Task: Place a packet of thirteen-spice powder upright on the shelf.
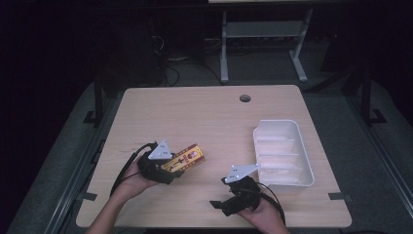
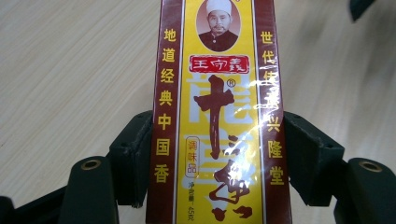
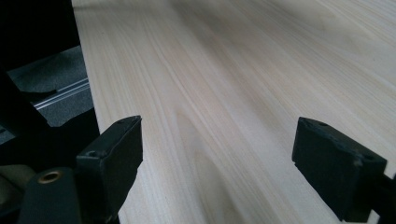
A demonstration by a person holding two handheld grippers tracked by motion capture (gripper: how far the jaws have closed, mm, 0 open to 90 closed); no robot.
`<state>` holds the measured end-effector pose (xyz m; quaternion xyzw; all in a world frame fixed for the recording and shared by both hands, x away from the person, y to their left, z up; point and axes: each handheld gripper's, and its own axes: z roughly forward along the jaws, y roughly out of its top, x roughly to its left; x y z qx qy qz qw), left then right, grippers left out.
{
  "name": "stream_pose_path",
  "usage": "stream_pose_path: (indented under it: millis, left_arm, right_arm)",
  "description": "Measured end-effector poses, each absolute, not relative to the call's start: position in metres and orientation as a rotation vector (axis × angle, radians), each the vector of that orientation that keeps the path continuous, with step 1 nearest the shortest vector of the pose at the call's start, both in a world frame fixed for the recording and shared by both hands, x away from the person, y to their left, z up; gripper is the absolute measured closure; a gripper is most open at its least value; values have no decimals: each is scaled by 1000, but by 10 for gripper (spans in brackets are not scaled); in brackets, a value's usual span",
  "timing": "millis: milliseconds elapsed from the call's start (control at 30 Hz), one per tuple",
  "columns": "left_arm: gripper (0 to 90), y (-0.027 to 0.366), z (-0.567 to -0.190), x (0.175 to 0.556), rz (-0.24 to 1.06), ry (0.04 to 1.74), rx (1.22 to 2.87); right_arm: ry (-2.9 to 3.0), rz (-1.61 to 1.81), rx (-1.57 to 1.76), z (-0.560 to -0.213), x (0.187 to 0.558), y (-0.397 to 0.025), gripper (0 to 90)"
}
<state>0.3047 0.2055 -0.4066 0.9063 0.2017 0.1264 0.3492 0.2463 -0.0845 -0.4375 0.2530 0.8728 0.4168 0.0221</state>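
A yellow and dark red seasoning box with Chinese print lies at the table's front left. My left gripper is shut on its near end; in the left gripper view both black jaws press the long sides of the box, left gripper. My right gripper hovers near the front edge, right of centre, open. In the right gripper view its jaws stand wide apart over bare wood, right gripper, with nothing between them.
A white ribbed plastic tray stands at the right of the wooden table, with nothing in it. A round cable hole sits near the far edge. Metal frame legs and dark floor surround the table.
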Motion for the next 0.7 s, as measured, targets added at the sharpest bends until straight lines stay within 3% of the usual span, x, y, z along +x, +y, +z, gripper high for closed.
stream_pose_path:
  millis: [700]
  left_arm:
    - [324,208,-414,269,343,493,2294]
  right_arm:
    - [2726,1313,801,-433,249,-83,159]
